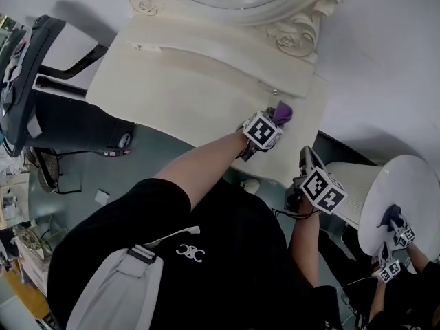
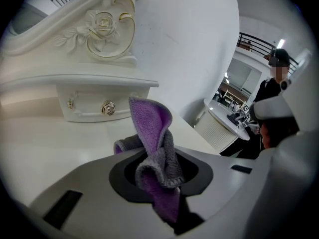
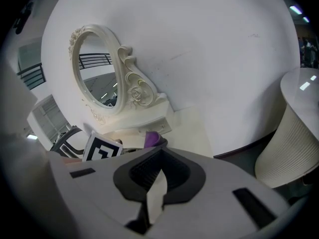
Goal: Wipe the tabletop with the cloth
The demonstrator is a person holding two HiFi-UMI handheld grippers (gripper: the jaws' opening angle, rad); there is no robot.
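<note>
Purple-and-grey terry cloth [image 2: 152,133]: soft looped pile, matt, fuzzy at the edges. Cream dressing-table top [image 1: 185,95]: smooth painted finish, low satin sheen; can't tell what's under the paint. Carved cream mirror frame [image 2: 102,26]: glossier, with thin gilt lines on the scrolls. Small round drawer knob [image 2: 108,108]: shiny, gold-tone metal look. Left gripper [image 2: 160,180] and right gripper [image 3: 155,185] shells: matt pale grey plastic, black matt recess. Round white side table [image 1: 405,184]: glossy top, ribbed matt base. White wall [image 3: 209,44]: matt.
</note>
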